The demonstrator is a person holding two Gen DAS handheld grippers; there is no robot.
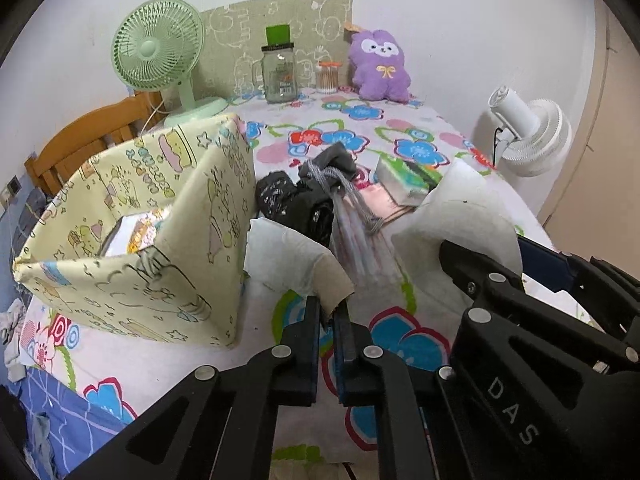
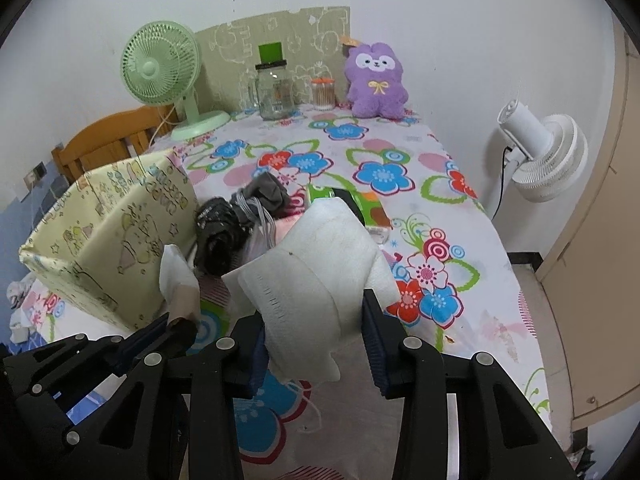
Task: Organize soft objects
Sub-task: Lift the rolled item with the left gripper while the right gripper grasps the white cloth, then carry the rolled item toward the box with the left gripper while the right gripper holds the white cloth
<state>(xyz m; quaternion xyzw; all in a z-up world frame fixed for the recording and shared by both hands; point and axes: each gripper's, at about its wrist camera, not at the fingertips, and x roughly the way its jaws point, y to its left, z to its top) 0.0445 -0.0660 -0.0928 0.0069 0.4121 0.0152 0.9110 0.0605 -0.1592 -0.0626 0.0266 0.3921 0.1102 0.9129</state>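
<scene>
Floral bedsheet: two fans, one plush, one fabric bin.

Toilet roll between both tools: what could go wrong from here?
1. Left tool pinches only the torn cardboard core end; it could rip or slip out.
2. Right tool squeezes the soft toilet roll, whose paper is already loosening; layers may unwind.
3. The yellow fabric box stands close; the roll could snag its rim.
</scene>
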